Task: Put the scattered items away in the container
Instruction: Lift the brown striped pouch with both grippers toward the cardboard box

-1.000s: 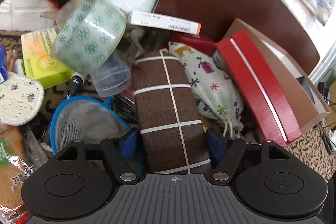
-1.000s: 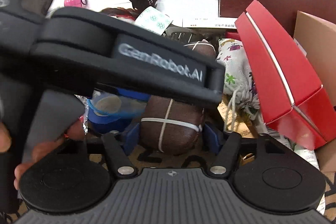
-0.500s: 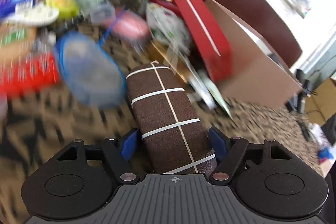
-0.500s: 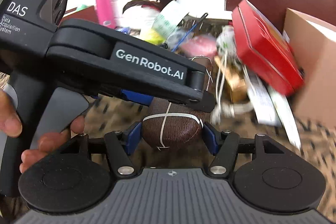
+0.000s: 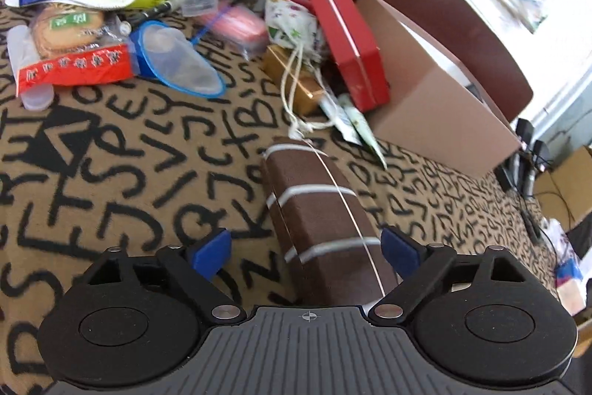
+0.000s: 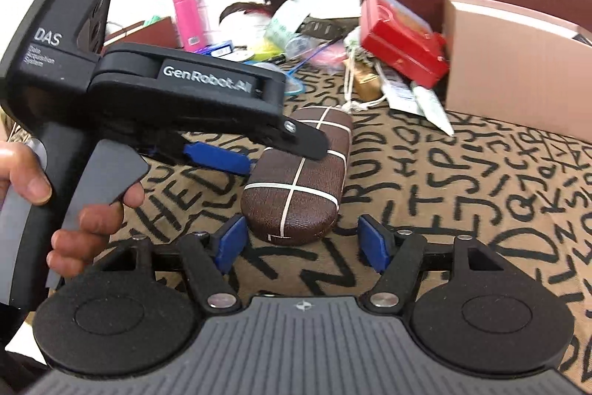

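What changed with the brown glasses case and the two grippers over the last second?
The brown glasses case was pulled out of the clutter pile onto open tablecloth. The left gripper, clamped on it a second ago, has just opened its jaws and let go. The right gripper, which also pinched it, now stands clear of its end. The cardboard box and the remaining clutter look unchanged.

Both wrist cameras look steeply down at close range, sharing the brown case (image 5: 325, 221) and cardboard box (image 6: 518, 62)
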The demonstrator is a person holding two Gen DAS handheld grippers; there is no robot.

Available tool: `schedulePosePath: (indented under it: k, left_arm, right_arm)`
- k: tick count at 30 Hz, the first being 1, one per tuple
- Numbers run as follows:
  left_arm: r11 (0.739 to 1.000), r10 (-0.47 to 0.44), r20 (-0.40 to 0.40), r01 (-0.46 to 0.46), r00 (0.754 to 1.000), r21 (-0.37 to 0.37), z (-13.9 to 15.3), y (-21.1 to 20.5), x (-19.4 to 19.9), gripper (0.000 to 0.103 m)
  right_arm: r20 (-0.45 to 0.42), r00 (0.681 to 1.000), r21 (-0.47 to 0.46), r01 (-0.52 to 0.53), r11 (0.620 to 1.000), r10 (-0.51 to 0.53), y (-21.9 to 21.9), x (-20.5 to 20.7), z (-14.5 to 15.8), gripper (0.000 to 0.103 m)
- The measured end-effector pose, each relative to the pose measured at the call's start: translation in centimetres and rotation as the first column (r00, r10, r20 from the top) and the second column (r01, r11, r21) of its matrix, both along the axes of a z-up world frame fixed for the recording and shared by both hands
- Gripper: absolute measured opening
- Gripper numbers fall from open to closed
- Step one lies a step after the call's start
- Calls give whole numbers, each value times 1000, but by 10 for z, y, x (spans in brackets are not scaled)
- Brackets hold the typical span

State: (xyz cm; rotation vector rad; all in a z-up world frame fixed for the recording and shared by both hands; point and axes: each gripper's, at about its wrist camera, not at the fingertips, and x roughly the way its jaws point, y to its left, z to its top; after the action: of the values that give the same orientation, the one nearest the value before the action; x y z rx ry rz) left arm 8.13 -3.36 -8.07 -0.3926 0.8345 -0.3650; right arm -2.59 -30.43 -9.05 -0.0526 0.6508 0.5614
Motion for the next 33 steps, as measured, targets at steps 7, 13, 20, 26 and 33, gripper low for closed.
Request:
schedulePosePath:
  k: [7, 13, 20, 26, 33]
  left_arm:
    - [998, -59, -9, 59, 998, 31, -1, -6, 22, 94]
    - [996, -75, -10, 75, 997, 48, -4, -11, 30, 94]
    - [985, -141, -20, 142, 990, 103, -1, -27, 37, 88]
    - [979, -150, -14, 151, 989, 139, -1, -33, 37, 86]
    - [978, -132, -4, 131, 991, 162, -2, -38, 40, 86]
  right_arm:
    - [40, 999, -13, -27, 1000, 27, 11, 3, 6, 74]
    - [22, 1000, -59, 4, 998, -3, 29, 28, -2, 74]
    - [12, 1000, -60, 10, 998, -9, 29, 34, -5, 70]
    - [-26, 1000, -29, 17, 999, -18, 27, 45, -7, 70]
    - [-33, 999, -28, 14, 1000, -15, 29, 53, -13, 69]
